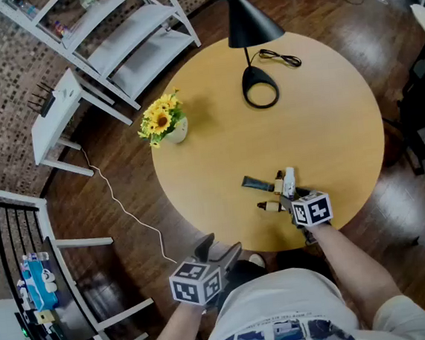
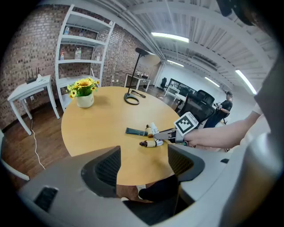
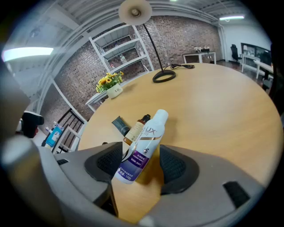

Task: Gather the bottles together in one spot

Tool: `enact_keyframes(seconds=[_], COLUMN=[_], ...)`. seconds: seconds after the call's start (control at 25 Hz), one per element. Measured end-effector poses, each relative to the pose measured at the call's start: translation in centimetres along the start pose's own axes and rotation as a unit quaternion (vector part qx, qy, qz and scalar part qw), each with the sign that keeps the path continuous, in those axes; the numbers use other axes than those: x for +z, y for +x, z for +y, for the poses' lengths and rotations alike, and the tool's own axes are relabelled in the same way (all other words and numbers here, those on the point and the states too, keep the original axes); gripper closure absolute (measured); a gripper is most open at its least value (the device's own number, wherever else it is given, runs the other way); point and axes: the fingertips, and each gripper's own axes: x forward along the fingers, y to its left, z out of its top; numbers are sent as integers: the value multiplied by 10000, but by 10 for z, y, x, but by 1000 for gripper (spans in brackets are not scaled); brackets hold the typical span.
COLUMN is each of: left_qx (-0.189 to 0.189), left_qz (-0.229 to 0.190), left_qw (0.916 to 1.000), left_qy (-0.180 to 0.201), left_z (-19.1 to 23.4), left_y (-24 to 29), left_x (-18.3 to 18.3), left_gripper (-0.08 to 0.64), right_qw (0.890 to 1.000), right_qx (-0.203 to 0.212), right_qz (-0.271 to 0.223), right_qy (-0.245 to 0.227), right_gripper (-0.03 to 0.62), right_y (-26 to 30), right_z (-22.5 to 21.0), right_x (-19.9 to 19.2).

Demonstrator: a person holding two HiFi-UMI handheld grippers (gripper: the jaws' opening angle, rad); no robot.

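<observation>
Near the round table's (image 1: 218, 150) front edge lie a white bottle with a purple label (image 1: 289, 178), an amber bottle (image 1: 277, 185), a dark tube (image 1: 256, 183) and a small dark-capped bottle (image 1: 270, 206). My right gripper (image 1: 290, 198) reaches in from the front right. In the right gripper view the white bottle (image 3: 144, 146) lies on the table between the open right gripper (image 3: 141, 166), with bare wood showing beside the right pad. The amber bottle (image 3: 135, 129) and the tube (image 3: 119, 124) lie just behind. My left gripper (image 1: 220, 248) hangs open and empty off the table's front edge.
A vase of sunflowers (image 1: 164, 121) stands at the table's left side. A black lamp's base (image 1: 260, 90) and its cable (image 1: 280, 58) sit at the back. White shelves (image 1: 124, 32) and a white side table (image 1: 54, 121) stand on the floor to the left.
</observation>
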Motion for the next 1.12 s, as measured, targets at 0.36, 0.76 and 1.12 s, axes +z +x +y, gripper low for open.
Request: enact_keyframes(seconds=[0.36,0.76,1.12], left_qx=[-237,-1332,-3057], left_qz=[53,55,404], left_qw=[9994,9885,9464], left_qy=[226,720,-963], left_z=[-39,-93,-167], left_y=[50,110,159], left_x=[36,104,162], left_gripper=[247,247,288], right_qw=[9990,9818,9609], right_qx=[309,837,1521], right_qz=[72,-975,-2303], right_qy=[308,1400,235], right_gripper=[366,396,396], right_y=[-4,-77,-170], right_z=[-31,-66,0], right_x=[14,22,73])
